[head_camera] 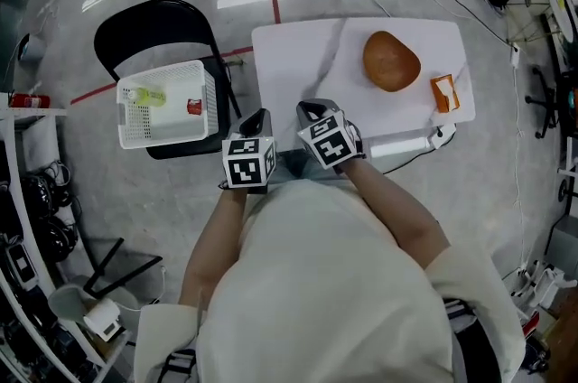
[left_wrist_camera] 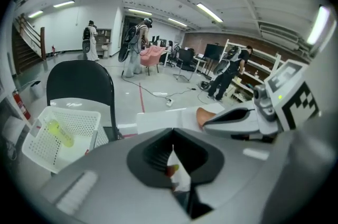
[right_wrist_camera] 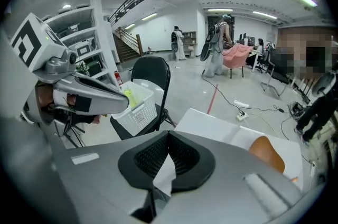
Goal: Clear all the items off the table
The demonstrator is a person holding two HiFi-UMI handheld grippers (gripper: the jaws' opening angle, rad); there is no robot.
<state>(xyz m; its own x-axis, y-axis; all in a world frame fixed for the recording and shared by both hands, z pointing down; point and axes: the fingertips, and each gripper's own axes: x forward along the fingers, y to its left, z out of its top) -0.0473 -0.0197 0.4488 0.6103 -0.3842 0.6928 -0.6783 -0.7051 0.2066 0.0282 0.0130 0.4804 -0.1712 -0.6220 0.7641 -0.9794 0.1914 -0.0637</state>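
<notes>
1. Head view: the basket (head_camera: 163, 106) on the chair (head_camera: 149, 24) already holds two small items. The bowl (head_camera: 391, 60) and the orange packet (head_camera: 443, 92) lie on the table (head_camera: 289, 56), so I judge the task about half done. The left gripper (head_camera: 256, 119) and right gripper (head_camera: 312, 111) hover at the near edge.
2. Left gripper view: the jaws are pressed together. A white sliver (left_wrist_camera: 177, 175) with a red-green fleck shows in the slit; whether it is held, I cannot tell.
3. Right gripper view: the jaws are pressed together, with nothing plainly gripped. The bowl is ahead on the right.
</notes>
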